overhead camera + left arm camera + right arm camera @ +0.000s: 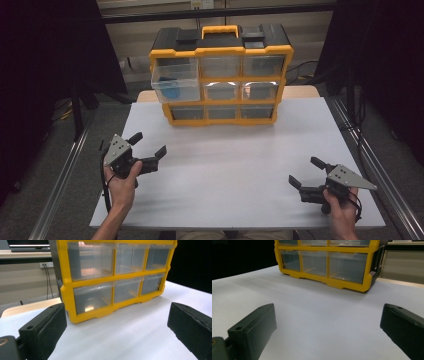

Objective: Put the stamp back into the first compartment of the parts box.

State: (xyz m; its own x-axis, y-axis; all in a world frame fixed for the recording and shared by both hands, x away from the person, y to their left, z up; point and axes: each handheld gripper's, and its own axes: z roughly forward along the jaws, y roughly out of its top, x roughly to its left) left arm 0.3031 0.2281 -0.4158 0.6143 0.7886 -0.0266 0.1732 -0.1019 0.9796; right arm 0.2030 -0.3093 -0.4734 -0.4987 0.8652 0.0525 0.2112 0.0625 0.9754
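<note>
Worktop (225, 170): I see a white board on a wooden table, bare between my two grippers.
Drawer cabinet (220, 75): a yellow-and-black organiser with clear drawers, three across and three high, stands at the far edge near the middle; its carry handle (219, 31) is on top.
Open drawer (175, 82): I see the top-left drawer pulled out toward me, with a blue object (171, 91) inside; I cannot tell what it is.
Left gripper (148, 145): I hold it near the left edge, aimed at the cabinet; jaws spread wide, nothing between them.
Right gripper (305, 172): I hold it near the near-right corner, well apart from the cabinet; jaws equally wide, empty.
</note>
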